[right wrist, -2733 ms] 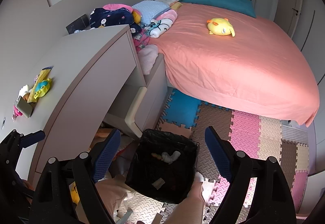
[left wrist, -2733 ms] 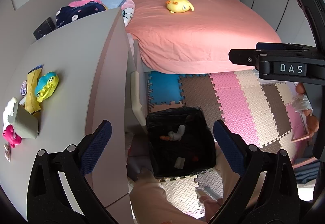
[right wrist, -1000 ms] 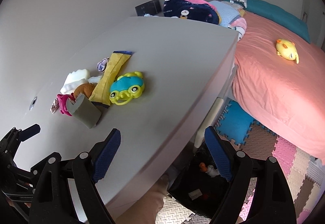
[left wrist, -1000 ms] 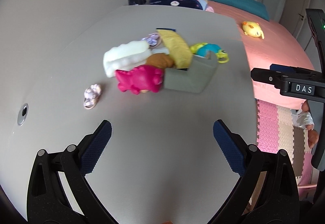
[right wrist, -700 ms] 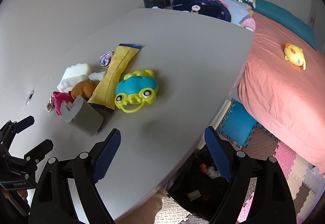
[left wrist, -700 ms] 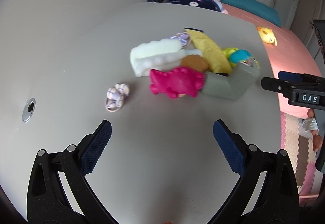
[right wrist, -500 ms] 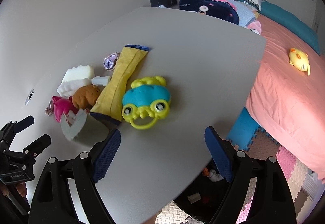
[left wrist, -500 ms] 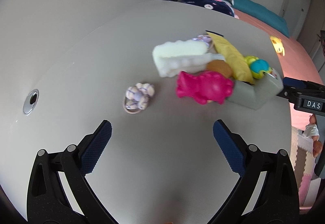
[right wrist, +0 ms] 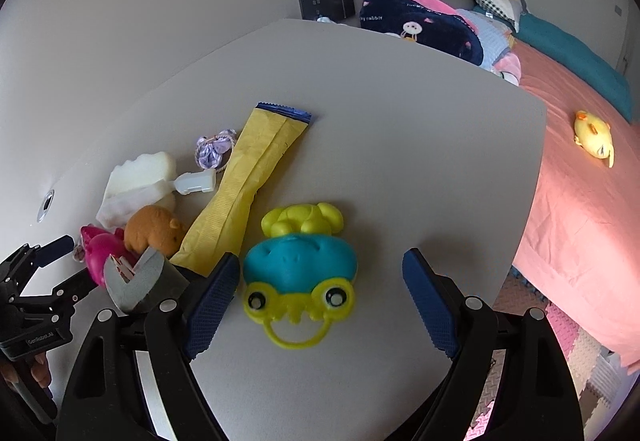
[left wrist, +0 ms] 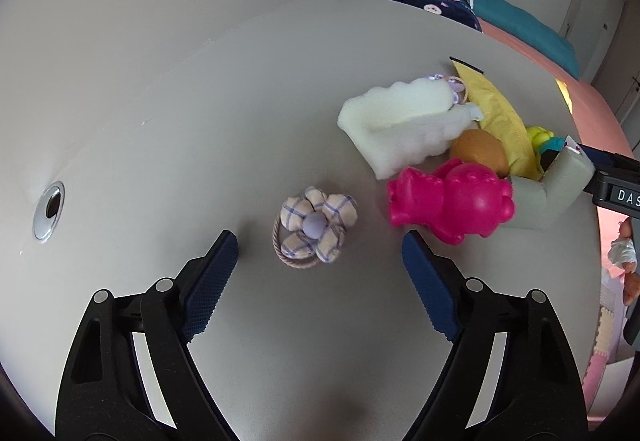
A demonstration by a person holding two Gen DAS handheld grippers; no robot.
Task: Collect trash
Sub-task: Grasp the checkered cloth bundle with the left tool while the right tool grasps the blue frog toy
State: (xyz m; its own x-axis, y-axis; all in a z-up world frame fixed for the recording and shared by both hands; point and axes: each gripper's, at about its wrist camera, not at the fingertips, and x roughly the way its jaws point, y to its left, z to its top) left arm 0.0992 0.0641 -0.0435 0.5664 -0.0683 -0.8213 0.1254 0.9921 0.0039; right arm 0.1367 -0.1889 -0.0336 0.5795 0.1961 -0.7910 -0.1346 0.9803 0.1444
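Observation:
On the grey desk (left wrist: pixel 200 113) lies a cluster of items. A yellow wrapper (right wrist: pixel 248 185) lies lengthwise, also seen in the left wrist view (left wrist: pixel 500 117). Beside it are white foam (left wrist: pixel 404 125), a grey folded carton (right wrist: pixel 140 281), a pink toy (left wrist: pixel 452 201), a brown plush (right wrist: pixel 154 227), and a blue-green frog toy (right wrist: pixel 300 265). A plaid flower hair tie (left wrist: pixel 314 227) lies just ahead of my open, empty left gripper (left wrist: pixel 320 281). My open, empty right gripper (right wrist: pixel 320 301) hovers over the frog toy.
A second hair tie (right wrist: pixel 214 151) and a small white piece (right wrist: pixel 196 183) lie by the wrapper. A cable hole (left wrist: pixel 48 211) is at the desk's left. The pink bed (right wrist: pixel 580 181) with a yellow duck plush (right wrist: pixel 592 137) lies right of the desk edge.
Both grippers swung up from the black bin on the floor to the desk top. The left closed in on the plaid hair tie, the right on the frog toy.

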